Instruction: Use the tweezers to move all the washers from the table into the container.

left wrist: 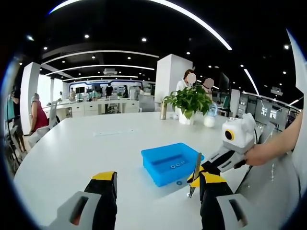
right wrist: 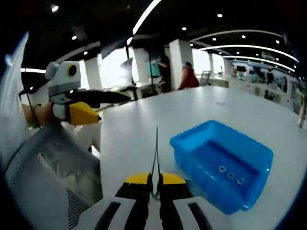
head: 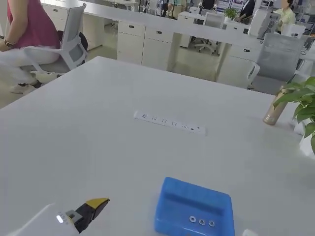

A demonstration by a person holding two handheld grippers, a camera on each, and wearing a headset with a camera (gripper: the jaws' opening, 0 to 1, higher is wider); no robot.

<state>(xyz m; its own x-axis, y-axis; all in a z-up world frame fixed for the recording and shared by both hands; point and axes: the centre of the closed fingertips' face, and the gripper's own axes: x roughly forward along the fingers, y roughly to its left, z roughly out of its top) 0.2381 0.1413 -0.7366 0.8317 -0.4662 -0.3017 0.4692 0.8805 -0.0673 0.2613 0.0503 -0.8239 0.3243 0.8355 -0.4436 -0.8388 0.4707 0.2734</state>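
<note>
I have the right gripper point(right wrist: 154, 179) clamped tight on the thin metal tweezers point(right wrist: 156, 148), which stick straight out from between its jaws. The two tines lie so close together that they read as one line, and I see nothing at their tip, though a washer there would be too small for me to make out. The left gripper point(left wrist: 158, 179) hangs with its jaws wide apart and nothing in them, left of the blue plastic rectangular container point(head: 165, 211), which sits close to the desk's near edge. Three small metal ring washers point(head: 202, 221) lie in a row on its floor.

In the left gripper view a tiny ring point(left wrist: 178, 182) lies on the desk just beside the container's near wall. I take it for a washer left to move, but I can't be sure. If it is, I judge the task nearly done. The next move calls for bringing the tweezers' tip down to that ring, easing the tines apart, and pinching its rim cleanly without flicking it away.
</note>
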